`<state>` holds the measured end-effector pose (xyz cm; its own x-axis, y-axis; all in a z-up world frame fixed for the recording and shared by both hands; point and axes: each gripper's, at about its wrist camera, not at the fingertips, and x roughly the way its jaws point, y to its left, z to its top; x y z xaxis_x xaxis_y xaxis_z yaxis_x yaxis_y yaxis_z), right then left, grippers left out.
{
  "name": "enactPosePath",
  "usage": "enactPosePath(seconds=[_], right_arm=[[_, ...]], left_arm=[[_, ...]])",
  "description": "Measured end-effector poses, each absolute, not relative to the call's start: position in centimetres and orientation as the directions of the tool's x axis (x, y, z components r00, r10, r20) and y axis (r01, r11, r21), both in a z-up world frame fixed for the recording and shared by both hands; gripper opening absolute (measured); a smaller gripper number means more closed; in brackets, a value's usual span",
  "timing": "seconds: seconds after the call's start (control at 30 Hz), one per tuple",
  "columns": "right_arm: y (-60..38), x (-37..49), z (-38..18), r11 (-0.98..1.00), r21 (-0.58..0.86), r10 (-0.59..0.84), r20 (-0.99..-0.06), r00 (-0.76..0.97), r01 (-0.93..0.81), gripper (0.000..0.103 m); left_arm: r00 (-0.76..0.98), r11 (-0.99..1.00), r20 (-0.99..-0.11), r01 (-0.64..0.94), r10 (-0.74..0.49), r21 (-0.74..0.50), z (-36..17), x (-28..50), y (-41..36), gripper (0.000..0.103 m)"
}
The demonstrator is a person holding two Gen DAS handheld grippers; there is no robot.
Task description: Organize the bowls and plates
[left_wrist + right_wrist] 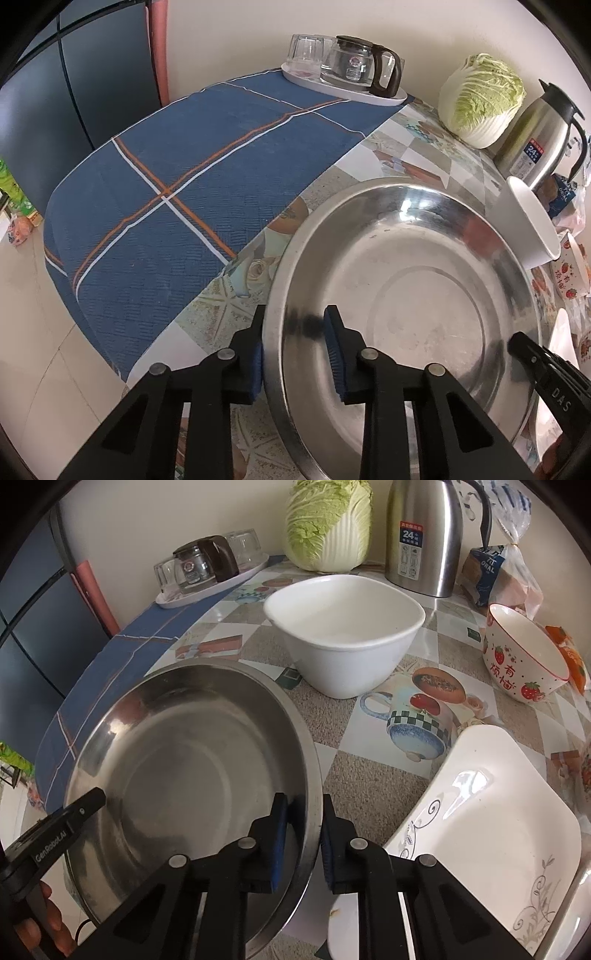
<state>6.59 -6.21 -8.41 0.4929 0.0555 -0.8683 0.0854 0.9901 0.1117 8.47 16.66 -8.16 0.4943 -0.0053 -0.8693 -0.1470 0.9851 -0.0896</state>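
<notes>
Steel basin (406,295) sits on the patterned tabletop (369,768), and both claws straddle its rim from opposite sides. Left claw (297,354) has one blue pad outside the rim and the other inside the bowl; a gap shows on the inner side, so I cannot tell whether it is actually clamped. Right claw (304,845) sits the same way on the far rim, its pads close against the metal, looking clenched on the steel basin.

Just beyond the basin stands a white bowl (345,631), upright and apart from it. Farther from the basin, past the white bowl, a strawberry bowl (521,661) tilts toward the camera. Beside the basin on the right claw's side lies a white square plate (491,812) with grey scroll decoration, tilted up at its far edge. Behind the white bowl, against the wall, are a cabbage (328,524) and a steel thermos jug (424,535). A blue checked cloth (177,177) covers the tabletop on the basin's other side, with a tray of glassware (343,74) at its far end.
</notes>
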Motion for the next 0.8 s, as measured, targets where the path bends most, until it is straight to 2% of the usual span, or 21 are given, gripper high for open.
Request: enactPosePath(seconds=[0.27, 0.8], right_arm=[[-6.2, 5.9, -7.0, 0.994, 0.095, 0.052, -0.862, 0.504, 0.061, 0.018], [-8.0, 1.7, -1.9, 0.99, 0.133, 0.077, -0.802, 0.593, 0.051, 0.018]], left_arm=[[0.473, 0.982, -0.881, -0.159, -0.016, -0.104, -7.1, 7.8, 17.1, 0.025], [0.536, 0.987, -0.844, -0.121, -0.021, -0.101, -0.6, 5.5, 15.2, 0.025]])
